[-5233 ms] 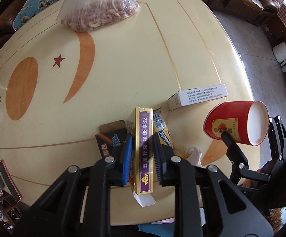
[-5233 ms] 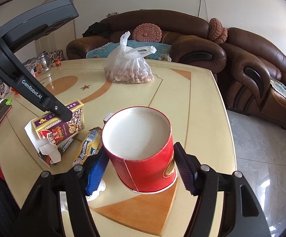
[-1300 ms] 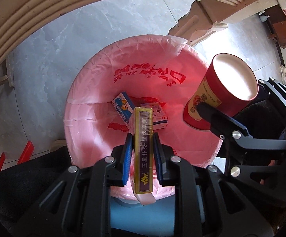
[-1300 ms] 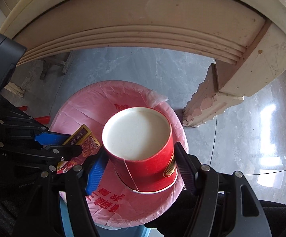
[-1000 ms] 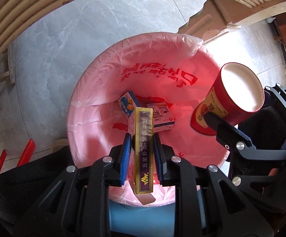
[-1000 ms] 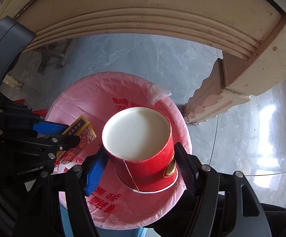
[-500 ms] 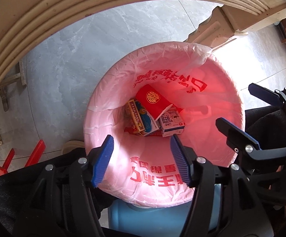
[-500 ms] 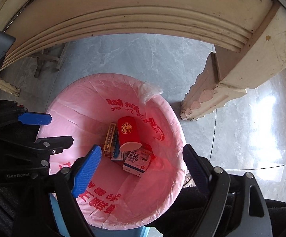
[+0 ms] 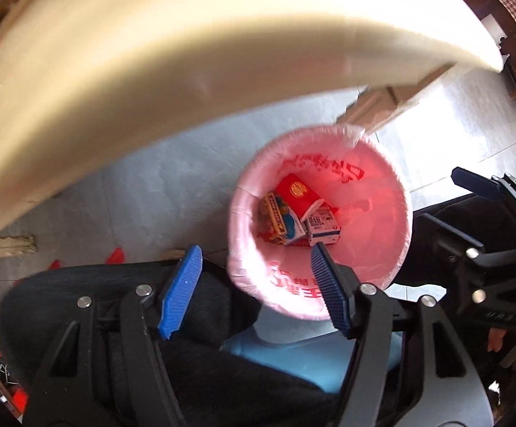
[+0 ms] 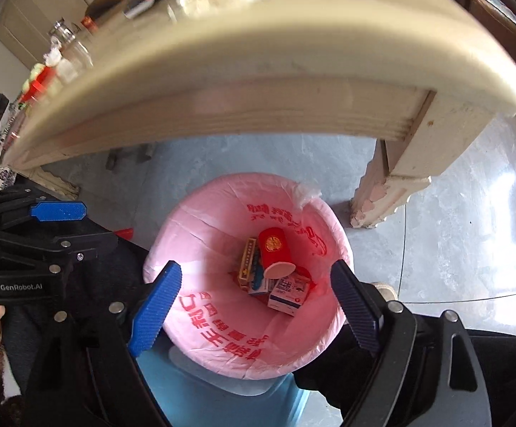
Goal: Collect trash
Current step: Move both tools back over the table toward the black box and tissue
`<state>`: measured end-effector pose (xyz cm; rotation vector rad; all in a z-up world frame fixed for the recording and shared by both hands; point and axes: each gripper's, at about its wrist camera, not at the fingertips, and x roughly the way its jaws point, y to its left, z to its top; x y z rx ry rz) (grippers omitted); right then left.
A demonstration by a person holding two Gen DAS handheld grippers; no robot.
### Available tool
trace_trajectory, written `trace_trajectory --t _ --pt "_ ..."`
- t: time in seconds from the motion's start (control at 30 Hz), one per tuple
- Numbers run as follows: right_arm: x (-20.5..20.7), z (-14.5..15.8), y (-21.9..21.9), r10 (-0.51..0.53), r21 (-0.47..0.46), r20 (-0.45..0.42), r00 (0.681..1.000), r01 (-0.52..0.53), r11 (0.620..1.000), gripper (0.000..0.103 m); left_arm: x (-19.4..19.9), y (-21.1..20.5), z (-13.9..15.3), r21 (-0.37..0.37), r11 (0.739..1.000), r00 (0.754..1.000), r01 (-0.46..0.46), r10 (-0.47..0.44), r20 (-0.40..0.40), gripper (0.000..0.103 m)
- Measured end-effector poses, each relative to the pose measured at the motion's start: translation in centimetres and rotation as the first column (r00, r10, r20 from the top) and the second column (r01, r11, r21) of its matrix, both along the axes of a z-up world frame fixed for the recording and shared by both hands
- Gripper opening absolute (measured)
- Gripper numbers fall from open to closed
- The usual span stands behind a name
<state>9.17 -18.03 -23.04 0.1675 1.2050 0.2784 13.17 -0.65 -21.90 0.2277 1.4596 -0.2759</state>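
Observation:
A bin with a pink liner [image 9: 375, 220] [image 10: 194, 235] stands on the floor under the table's edge. In it lie a red paper cup [image 9: 299, 195] [image 10: 274, 249], a yellow card box [image 9: 275, 219] [image 10: 248, 259] and a white and blue carton [image 9: 324, 229] [image 10: 288, 291]. My left gripper [image 9: 254, 249] [image 10: 83, 226] hangs high over the bin's near rim, its jaws opening with nothing between them. My right gripper [image 10: 255, 266] [image 9: 441, 195] is above the bin too, jaws opening wide and empty.
The cream table edge [image 9: 187, 53] [image 10: 258, 82] arches close overhead, and its carved leg [image 10: 389, 192] stands right of the bin. Glass jars [image 10: 73, 53] and blurred clutter sit on the tabletop. A person's dark trousers [image 9: 194, 313] flank the blue bin body [image 10: 222, 391].
Both grippers let go: the card box and the red cup now lie in the bin. Both have risen, so the bin looks smaller and the table edge fills the top.

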Motion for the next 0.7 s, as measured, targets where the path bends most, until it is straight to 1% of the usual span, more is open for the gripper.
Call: trace_trajectory --t 0.03,0.07,0.13,0.2,0.23,0.27,0.3,0.37,0.47,0.5,0.6,0.63,0.7 --pt "0.1 2.0 -0.2 -0.001 -0.002 0.035 0.999 0.001 1.000 0.091 0.2 0.5 1.9 0.005 1.000 1.000 0.001 -0.001 0.023 0.065" --pt "0.3 3.8 -0.3 -0.002 -0.007 0.063 0.998 0.003 1.000 0.092 0.6 1.0 4.0 0.012 1.000 0.999 0.000 0.000 0.051 0.070" --pt "1.1 7.7 -0.7 -0.004 0.002 0.108 0.994 0.004 1.000 0.095 1.8 2.0 8.1 0.030 0.999 0.994 -0.018 0.014 0.110 0.072" --pt "2.3 11.8 -1.1 0.005 0.021 0.148 0.989 -0.008 1.000 0.095 2.9 2.6 12.3 0.034 0.999 0.985 -0.019 0.013 0.170 0.072" --pt "3.0 13.9 -1.1 0.009 0.015 0.172 0.985 -0.012 1.000 0.096 3.5 2.8 14.3 0.036 0.999 0.981 -0.017 0.009 0.196 0.072" --pt "3.6 15.8 -1.1 0.017 0.005 0.198 0.980 -0.018 1.000 0.096 4.1 3.0 16.1 0.031 0.999 0.978 -0.018 0.012 0.209 0.073" --pt "4.4 17.6 -1.1 0.028 -0.004 0.219 0.975 -0.028 1.000 0.096 4.9 3.2 17.8 0.011 1.000 0.977 -0.025 0.022 0.212 0.076" --pt "5.8 20.9 -0.8 0.053 -0.016 0.247 0.968 -0.051 0.999 0.096 6.3 3.5 20.8 -0.028 0.999 0.973 -0.029 0.034 0.227 0.076" --pt "7.8 24.7 -0.6 0.074 0.012 0.269 0.960 -0.080 0.997 0.096 8.4 3.4 24.3 0.003 0.998 0.957 -0.057 0.054 0.286 0.076" --pt "8.5 25.6 -0.5 0.080 0.023 0.269 0.960 -0.089 0.996 0.096 9.0 3.4 25.3 0.000 0.998 0.955 -0.061 0.059 0.292 0.076" --pt "10.3 27.8 -0.5 0.079 0.045 0.281 0.957 -0.095 0.994 0.096 10.8 3.1 27.2 -0.043 0.998 0.963 -0.050 0.059 0.263 0.076" --pt "10.8 28.4 -0.6 0.075 0.047 0.288 0.955 -0.092 0.995 0.096 11.5 3.1 27.6 -0.043 0.998 0.962 -0.052 0.062 0.265 0.076" --pt "11.6 29.1 -0.3 0.071 0.036 0.301 0.951 -0.086 0.996 0.096 12.4 2.7 28.2 -0.019 0.998 0.957 -0.053 0.057 0.284 0.076"
